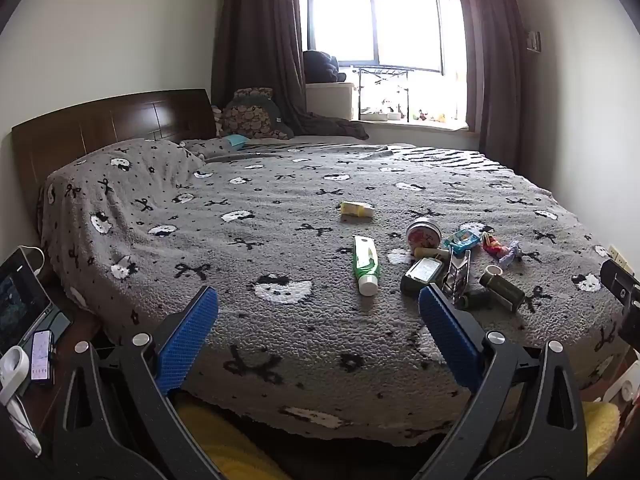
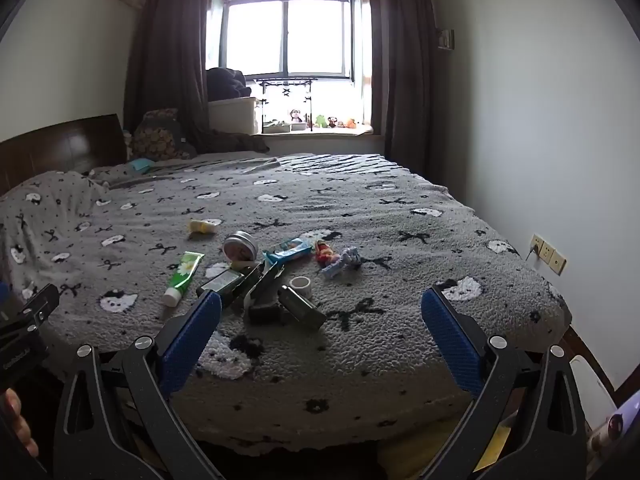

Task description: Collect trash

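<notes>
Trash point(image 1: 448, 264) litters the grey bed point(image 1: 280, 280) under a curtained window point(image 1: 376, 28). Left gripper point(image 1: 318, 306) and right gripper point(image 2: 320, 310) hover at the bed's near edge, spread wide, empty.

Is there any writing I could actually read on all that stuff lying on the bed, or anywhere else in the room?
No text is legible in either view.
Green tube: printed, too blurred to read.
Small yellow tube: too small.
Round tin: picture lid, no readable words.
Blue wrapper: print blurred.
Phone and tablet screens: too small.
</notes>
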Demonstrator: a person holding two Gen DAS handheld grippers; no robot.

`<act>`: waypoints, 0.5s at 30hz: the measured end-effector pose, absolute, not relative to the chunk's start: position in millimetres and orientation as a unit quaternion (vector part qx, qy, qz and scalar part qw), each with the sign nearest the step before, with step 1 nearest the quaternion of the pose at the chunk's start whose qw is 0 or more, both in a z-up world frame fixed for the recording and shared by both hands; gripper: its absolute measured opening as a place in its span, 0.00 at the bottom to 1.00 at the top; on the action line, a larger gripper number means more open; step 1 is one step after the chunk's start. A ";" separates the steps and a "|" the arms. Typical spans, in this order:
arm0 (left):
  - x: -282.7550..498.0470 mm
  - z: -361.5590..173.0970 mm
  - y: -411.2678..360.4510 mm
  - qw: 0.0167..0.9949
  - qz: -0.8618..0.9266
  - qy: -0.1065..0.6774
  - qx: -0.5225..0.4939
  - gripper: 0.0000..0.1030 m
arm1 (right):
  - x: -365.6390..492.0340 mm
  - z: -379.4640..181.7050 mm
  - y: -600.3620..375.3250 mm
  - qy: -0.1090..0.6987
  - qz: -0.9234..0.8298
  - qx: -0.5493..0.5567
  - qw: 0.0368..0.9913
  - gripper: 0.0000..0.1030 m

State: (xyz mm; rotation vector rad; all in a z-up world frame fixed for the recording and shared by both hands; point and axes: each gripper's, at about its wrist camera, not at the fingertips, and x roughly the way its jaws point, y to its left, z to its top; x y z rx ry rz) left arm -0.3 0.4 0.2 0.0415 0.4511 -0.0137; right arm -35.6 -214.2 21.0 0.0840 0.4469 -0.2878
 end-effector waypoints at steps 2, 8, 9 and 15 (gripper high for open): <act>-0.6 0.1 0.4 0.974 -0.006 0.224 0.022 0.92 | -35.5 21.4 -214.3 0.220 -0.143 0.040 0.964 0.97; -3.2 -2.4 2.3 0.973 0.000 0.228 0.031 0.92 | -35.0 22.3 -214.6 0.221 -0.144 0.039 0.964 0.97; 1.9 -0.5 -5.5 0.973 -0.004 0.231 0.031 0.92 | -35.2 22.6 -214.5 0.222 -0.144 0.039 0.963 0.97; 4.2 -3.4 -5.4 0.971 -0.005 0.235 0.032 0.92 | -33.1 24.4 -216.2 0.224 -0.143 0.039 0.963 0.97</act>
